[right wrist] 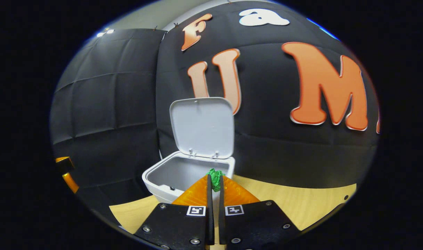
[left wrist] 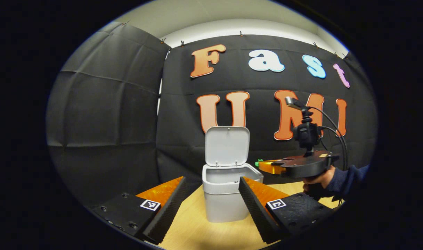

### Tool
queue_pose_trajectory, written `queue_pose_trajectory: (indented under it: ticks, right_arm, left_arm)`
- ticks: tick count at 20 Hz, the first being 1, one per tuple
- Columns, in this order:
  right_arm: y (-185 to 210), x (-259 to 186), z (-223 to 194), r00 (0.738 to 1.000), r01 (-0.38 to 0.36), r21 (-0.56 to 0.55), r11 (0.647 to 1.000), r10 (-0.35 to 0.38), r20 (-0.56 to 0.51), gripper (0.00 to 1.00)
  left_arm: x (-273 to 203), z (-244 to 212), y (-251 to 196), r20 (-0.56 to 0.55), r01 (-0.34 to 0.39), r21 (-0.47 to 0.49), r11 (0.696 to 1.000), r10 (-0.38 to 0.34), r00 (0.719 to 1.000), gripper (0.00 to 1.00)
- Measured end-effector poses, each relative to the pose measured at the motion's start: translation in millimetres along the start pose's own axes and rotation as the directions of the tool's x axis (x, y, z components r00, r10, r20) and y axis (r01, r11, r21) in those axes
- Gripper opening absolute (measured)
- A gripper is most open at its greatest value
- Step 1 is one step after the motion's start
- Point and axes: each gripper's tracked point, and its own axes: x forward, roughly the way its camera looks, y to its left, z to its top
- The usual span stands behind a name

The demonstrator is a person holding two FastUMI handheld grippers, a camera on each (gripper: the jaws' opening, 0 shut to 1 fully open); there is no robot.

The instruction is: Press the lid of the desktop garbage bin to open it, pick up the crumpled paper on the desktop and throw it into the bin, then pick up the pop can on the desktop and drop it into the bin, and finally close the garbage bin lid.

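The small grey garbage bin (left wrist: pixel 227 194) stands on the wooden desktop with its lid (left wrist: pixel 227 146) flipped up against the black wall. My left gripper (left wrist: pixel 213 189) is open, its fingers either side of the bin in the left gripper view. In the right gripper view, my right gripper (right wrist: pixel 214 180) is shut on a green crumpled paper (right wrist: pixel 215 177), held just at the near rim of the open bin (right wrist: pixel 183 173), whose lid (right wrist: pixel 202 126) is raised. The left gripper view shows the right gripper (left wrist: pixel 263 166) to the right of the bin at rim height, with the green paper (left wrist: pixel 257 162) at its tip.
A hand and dark sleeve (left wrist: pixel 336 178) hold the right gripper, with cables rising from its camera mount (left wrist: pixel 307 133). The wooden desktop (right wrist: pixel 301 201) stretches to the right of the bin. Black cloth walls close in behind and to the left.
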Motion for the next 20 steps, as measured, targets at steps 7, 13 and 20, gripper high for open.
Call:
queue_pose_trajectory:
  ticks: [7,13,20]
  right_arm:
    - [18.8,51.1,-22.0,0.997,-0.007,0.018,1.0,0.008,-0.079,0.17]
    - [18.3,45.8,-23.8,0.998,-0.029,-0.02,0.999,0.028,-0.057,0.72]
    - [-39.5,-44.8,-17.6,0.996,0.067,-0.036,0.997,-0.065,0.056,0.95]
  left_arm:
    - [-5.5,-29.2,50.2,-0.058,-0.107,-0.044,0.993,0.104,0.993,0.95]
    - [-1.1,-36.9,40.0,-0.079,-0.086,-0.041,0.995,0.082,0.993,0.94]
    - [9.4,-42.7,-27.0,-0.095,0.04,-0.008,0.999,-0.04,0.995,0.94]
